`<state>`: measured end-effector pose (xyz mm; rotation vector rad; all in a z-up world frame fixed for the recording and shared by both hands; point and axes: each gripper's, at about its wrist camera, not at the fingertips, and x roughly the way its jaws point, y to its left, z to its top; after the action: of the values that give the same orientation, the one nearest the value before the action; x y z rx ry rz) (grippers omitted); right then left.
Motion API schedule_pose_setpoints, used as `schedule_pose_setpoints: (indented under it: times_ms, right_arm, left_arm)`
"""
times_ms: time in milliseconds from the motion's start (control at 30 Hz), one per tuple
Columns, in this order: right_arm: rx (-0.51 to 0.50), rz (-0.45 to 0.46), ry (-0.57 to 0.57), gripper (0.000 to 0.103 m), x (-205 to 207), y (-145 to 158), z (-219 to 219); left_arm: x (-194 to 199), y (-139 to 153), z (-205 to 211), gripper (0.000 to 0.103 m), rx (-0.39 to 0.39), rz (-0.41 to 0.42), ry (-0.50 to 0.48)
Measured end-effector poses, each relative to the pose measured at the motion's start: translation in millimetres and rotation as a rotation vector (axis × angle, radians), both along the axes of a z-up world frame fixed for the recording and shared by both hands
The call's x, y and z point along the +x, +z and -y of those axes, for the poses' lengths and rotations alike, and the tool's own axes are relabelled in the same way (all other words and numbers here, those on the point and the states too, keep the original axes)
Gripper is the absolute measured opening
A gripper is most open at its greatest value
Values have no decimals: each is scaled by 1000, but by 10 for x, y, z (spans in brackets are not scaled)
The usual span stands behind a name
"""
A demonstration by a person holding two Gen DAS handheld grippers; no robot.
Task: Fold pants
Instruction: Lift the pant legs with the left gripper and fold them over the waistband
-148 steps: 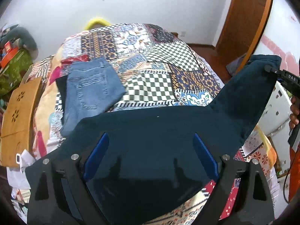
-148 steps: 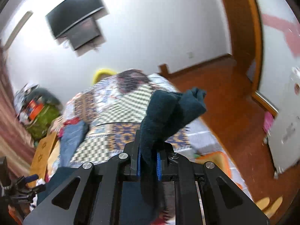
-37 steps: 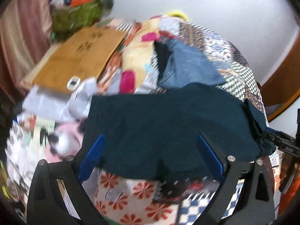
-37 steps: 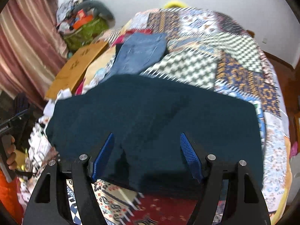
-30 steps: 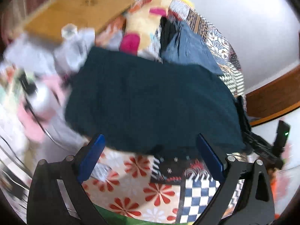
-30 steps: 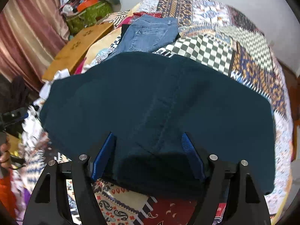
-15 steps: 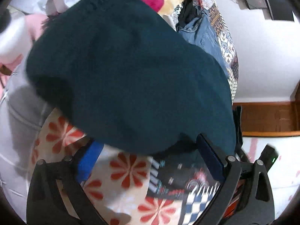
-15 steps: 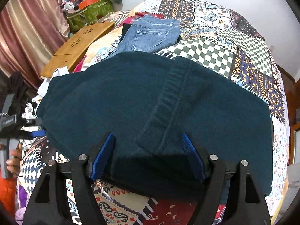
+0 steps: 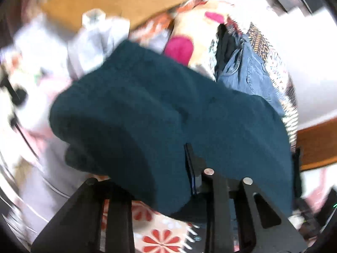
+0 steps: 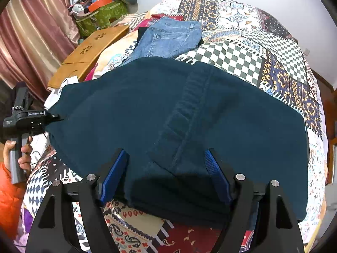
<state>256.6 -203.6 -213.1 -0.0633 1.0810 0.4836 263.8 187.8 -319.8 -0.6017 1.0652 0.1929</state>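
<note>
The left gripper [image 9: 166, 168] has just been closing on the left end of the dark teal pants [image 10: 168, 113] lying on the patchwork quilt [image 10: 273, 48] — the next fold looks ready — while the right gripper [image 10: 166, 177] hangs with jaws apart over the near edge.

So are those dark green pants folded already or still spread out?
Folded over at least once: the dark green pants lie doubled on the bed, the ribbed waistband across the top layer.
</note>
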Motion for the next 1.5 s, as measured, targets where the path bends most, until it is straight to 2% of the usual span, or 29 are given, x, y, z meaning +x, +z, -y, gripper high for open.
schedule_pose_setpoints:
  times_ms: [100, 167, 367, 500, 667, 733, 867, 1067, 1167, 1367, 1500]
  right_arm:
    - [27, 32, 4, 73, -64, 161, 75]
    - [37, 64, 0, 73, -115, 281, 158]
    - [78, 122, -71, 73, -216, 472, 497]
    - [60, 123, -126, 73, -241, 401, 753]
    - [51, 59, -180, 73, -220, 142, 1016]
    - [84, 18, -183, 73, -215, 4, 1102]
    - [107, 14, -183, 74, -232, -138, 1140]
    - [125, 47, -172, 76, -250, -189, 1129]
    - [152, 52, -171, 76, -258, -198, 1174]
    - [182, 49, -163, 76, -239, -207, 1204]
    - [200, 41, -160, 76, -228, -200, 1232]
  left_arm:
    - [-45, 279, 40, 26, 157, 43, -19]
    - [-50, 444, 10, 24, 204, 68, -10]
    - [-10, 1096, 70, 21, 426, 157, 6]
    - [-10, 1493, 301, 21, 536, 236, -28]
    - [45, 1960, 782, 21, 600, 361, -93]
    - [112, 2092, 1021, 21, 627, 396, -139]
    - [266, 2298, 1489, 20, 618, 440, -235]
    - [590, 2551, 2137, 19, 523, 476, -365]
    - [706, 2633, 2508, 19, 534, 493, -430]
    - [855, 2665, 3231, 19, 517, 529, -562]
    - [888, 2558, 3622, 19, 458, 529, -644]
